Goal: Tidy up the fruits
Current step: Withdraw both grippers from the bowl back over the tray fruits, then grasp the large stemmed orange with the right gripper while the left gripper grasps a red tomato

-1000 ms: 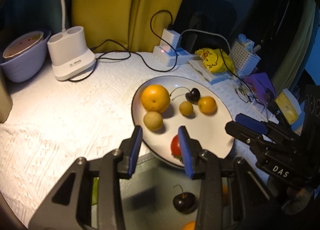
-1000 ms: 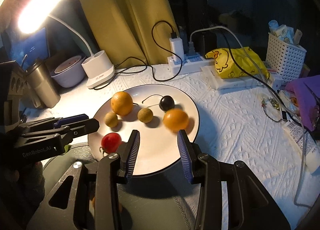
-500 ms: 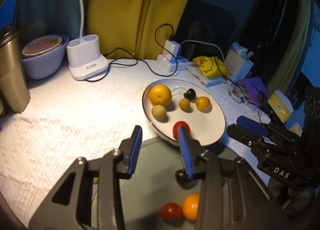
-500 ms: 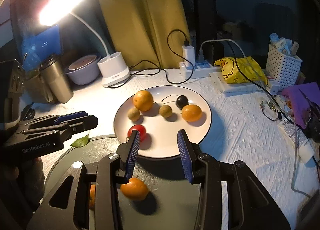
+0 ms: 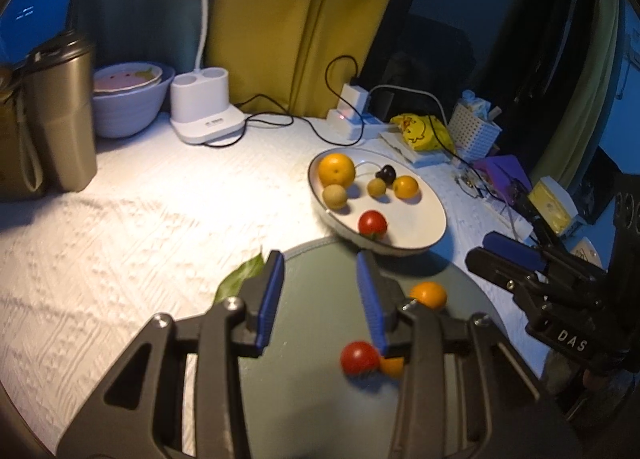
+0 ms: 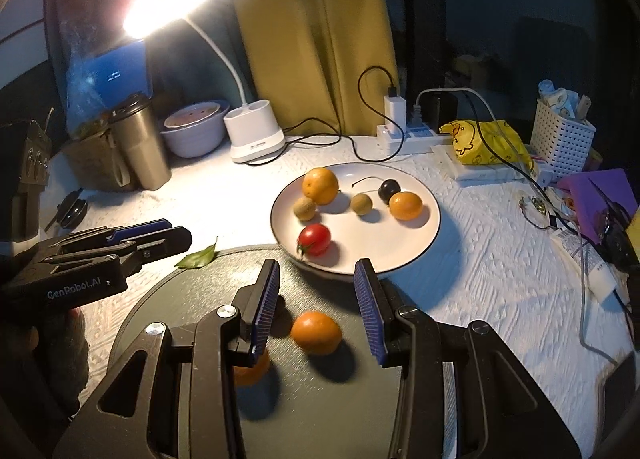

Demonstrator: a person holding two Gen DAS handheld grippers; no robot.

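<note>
A white plate (image 6: 416,255) holds a large orange (image 6: 320,185), two small brown fruits (image 6: 305,208), a dark cherry (image 6: 387,190), a small orange (image 6: 405,205) and a red tomato (image 6: 314,239). The plate also shows in the left wrist view (image 5: 428,235). A dark round tray (image 6: 200,287) lies in front of it with small oranges (image 6: 316,332) and a red tomato (image 5: 359,357). My right gripper (image 6: 316,299) is open and empty above the tray. My left gripper (image 5: 320,295) is open and empty above the tray's left part.
A lit desk lamp (image 6: 256,135), a steel tumbler (image 6: 138,143) and a bowl (image 6: 196,131) stand at the back left. A power strip with cables (image 6: 404,135), a yellow bag (image 6: 484,141) and a white basket (image 6: 562,137) stand at the back right. A green leaf (image 6: 199,257) lies by the tray.
Both grippers have pulled back and risen from the plate, so more of the dark tray and the table shows. Both stay open and empty.
</note>
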